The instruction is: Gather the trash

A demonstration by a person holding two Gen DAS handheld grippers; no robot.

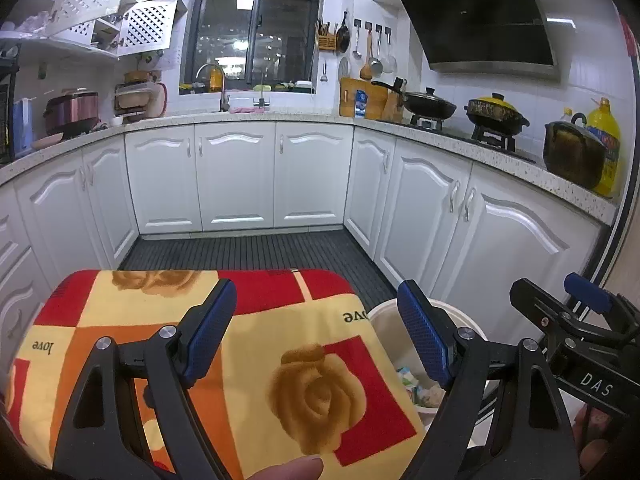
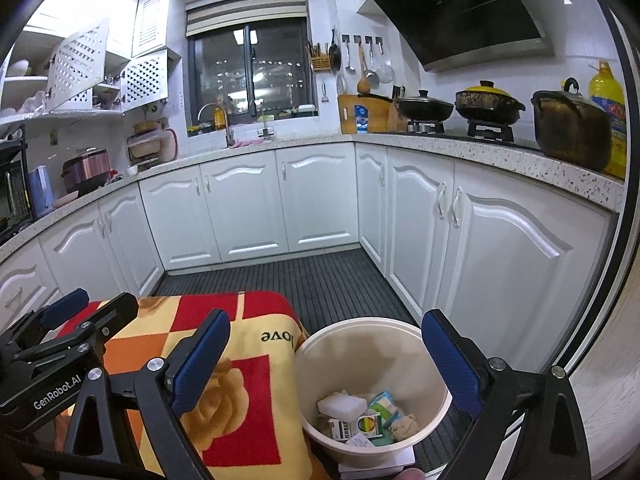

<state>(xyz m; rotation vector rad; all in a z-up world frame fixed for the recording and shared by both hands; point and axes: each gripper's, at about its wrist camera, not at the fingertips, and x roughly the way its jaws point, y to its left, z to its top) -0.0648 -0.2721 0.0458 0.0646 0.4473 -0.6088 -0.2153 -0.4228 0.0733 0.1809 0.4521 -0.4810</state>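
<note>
A cream round bin (image 2: 400, 330) stands on the dark floor mat beside a low table. Inside it lie a white foam block (image 2: 342, 406), a small green and yellow box (image 2: 366, 426), a teal packet (image 2: 384, 402) and a crumpled tissue (image 2: 404, 426). My right gripper (image 2: 326, 328) hangs open above the bin's near rim, with nothing between its blue pads. My left gripper (image 1: 316, 308) is open and empty over the table's flowered cloth (image 1: 280, 312). The bin's rim (image 1: 380, 312) shows just right of that cloth in the left wrist view.
White base cabinets (image 2: 248, 208) line three sides under a speckled counter (image 2: 480, 148). On the right, the counter holds pots (image 2: 488, 104) and a yellow oil bottle (image 2: 608, 112). Ribbed dark matting (image 1: 248, 250) covers the floor. A person's fingertip (image 1: 296, 466) shows at the bottom edge.
</note>
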